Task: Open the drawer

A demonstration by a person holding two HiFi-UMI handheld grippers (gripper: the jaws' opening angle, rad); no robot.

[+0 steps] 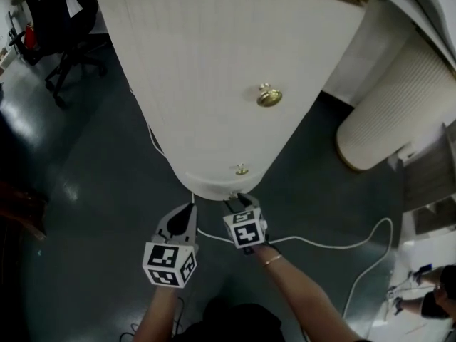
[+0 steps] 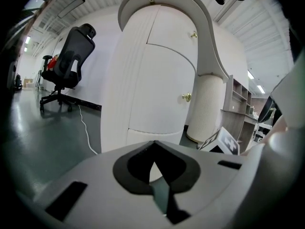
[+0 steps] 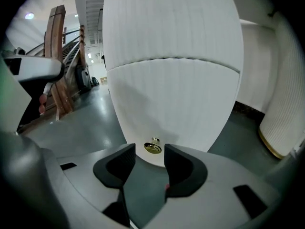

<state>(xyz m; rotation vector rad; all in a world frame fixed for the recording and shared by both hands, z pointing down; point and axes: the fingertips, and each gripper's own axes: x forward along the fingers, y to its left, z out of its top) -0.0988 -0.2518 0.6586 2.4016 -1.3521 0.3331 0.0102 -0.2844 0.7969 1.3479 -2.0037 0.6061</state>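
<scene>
The drawer (image 3: 176, 104) is the lowest section of the white rounded cabinet (image 1: 214, 63), under the thin seam that runs across the front, and it looks fully closed: its face lies flush with the panel above and no gap shows anywhere. So I judge that the task is only at its beginning; the approach is almost made, but the grasp and the pull are both still to be done. The small brass knob (image 3: 152, 148) of the drawer sits low on the front, close to the floor (image 1: 92, 177). In the right gripper view this knob stands just ahead of the right gripper (image 1: 238, 202), in line with the space between its jaws. The jaws are apart, a little wider than the knob, and they hold nothing; the knob appears to be just beyond the tips, not yet between the pads. The right forearm (image 1: 299, 291) reaches forward and down from the body, with the gripper pointing at the bottom edge of the cabinet. The left gripper (image 2: 152, 162) is beside it, a little further back, aimed at the left side of the cabinet; its jaws are closed together with only a thin slit between them and are empty. A second, bigger knob (image 1: 269, 96) is higher on the cabinet door and is not touched. A white cable (image 1: 320, 244) lies on the floor near the person.
</scene>
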